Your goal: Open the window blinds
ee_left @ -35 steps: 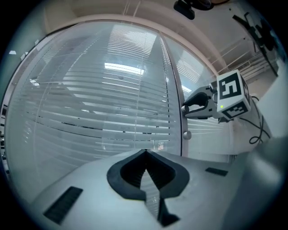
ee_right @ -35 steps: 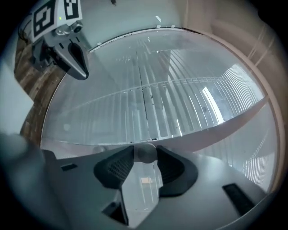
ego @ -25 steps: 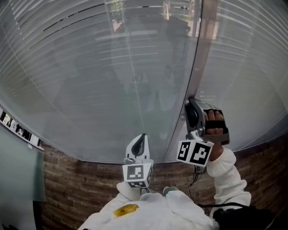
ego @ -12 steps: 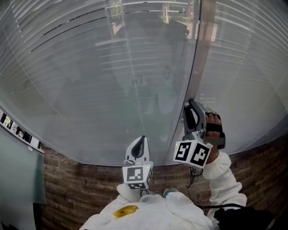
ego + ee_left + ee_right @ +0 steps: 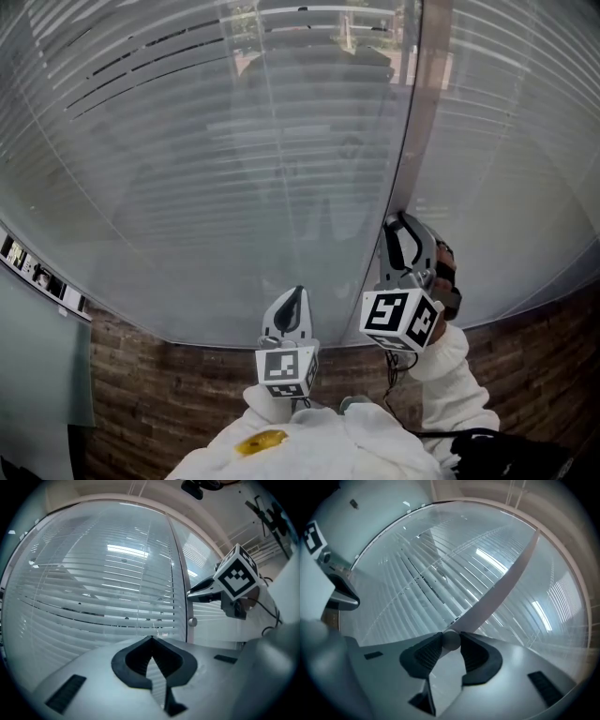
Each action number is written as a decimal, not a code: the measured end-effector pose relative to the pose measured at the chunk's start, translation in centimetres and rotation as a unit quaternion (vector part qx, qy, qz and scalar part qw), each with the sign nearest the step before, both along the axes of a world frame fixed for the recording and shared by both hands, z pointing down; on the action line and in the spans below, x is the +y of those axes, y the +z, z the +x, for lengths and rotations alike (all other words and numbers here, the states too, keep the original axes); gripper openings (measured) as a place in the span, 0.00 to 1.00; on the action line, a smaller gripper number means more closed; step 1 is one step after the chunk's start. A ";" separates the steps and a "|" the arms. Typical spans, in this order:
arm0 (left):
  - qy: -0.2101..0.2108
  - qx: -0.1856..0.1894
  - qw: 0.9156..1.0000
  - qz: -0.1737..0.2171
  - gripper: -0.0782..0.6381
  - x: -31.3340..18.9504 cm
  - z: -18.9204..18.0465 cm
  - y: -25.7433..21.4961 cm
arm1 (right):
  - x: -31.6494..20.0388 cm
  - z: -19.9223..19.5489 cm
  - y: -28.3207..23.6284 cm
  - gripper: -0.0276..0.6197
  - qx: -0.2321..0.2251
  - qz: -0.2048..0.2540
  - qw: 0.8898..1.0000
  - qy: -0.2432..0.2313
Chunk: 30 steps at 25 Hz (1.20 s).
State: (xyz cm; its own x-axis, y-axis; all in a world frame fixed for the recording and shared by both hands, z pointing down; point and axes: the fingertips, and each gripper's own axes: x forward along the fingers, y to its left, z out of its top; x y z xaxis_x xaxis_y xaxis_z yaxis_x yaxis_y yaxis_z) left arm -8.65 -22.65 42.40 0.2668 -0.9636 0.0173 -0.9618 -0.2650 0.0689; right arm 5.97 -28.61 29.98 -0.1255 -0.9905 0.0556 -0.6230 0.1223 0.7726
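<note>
My right tongs are pinching the small round knob on the window frame. My left tongs are pressed together and empty, level beside them. Straight ahead, the blinds hang behind the glass.

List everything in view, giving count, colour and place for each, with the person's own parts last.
horizontal slatted window blinds: two sets, white, behind the glass, one on each side of the post
vertical window frame post: one, pale beige, right of centre, between the panes
small round metal knob: one, grey, low on the post
brick wall: one, brown, below the window
left gripper: one, white with black pads, jaws together, empty, short of the glass
right gripper: one, white with black pads, clamped on the knob
gloved hand: one, black, holding the right gripper
sleeve: one, white, behind that hand
</note>
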 end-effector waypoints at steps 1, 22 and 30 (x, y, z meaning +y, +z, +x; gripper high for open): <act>0.000 0.000 1.000 0.001 0.11 0.0 0.0 0.0 | 0.0 0.0 0.0 0.25 -0.011 -0.002 1.000 0.001; 0.006 0.004 1.000 -0.006 0.11 -0.2 0.1 0.1 | -0.2 0.5 -0.3 0.25 -0.261 -0.039 0.964 -0.002; 0.013 0.004 1.000 -0.005 0.11 -0.2 0.4 0.5 | -0.3 1.0 -0.1 0.25 -0.333 -0.048 0.942 -0.002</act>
State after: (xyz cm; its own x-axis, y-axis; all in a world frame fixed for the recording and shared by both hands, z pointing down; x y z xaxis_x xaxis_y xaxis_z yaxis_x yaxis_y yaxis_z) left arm -8.27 -22.89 42.89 0.2917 -0.9562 0.0246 -0.9540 -0.2890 0.0800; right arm 6.99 -28.92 29.86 -0.1685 -0.9843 0.0532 -0.9647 0.1757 0.1963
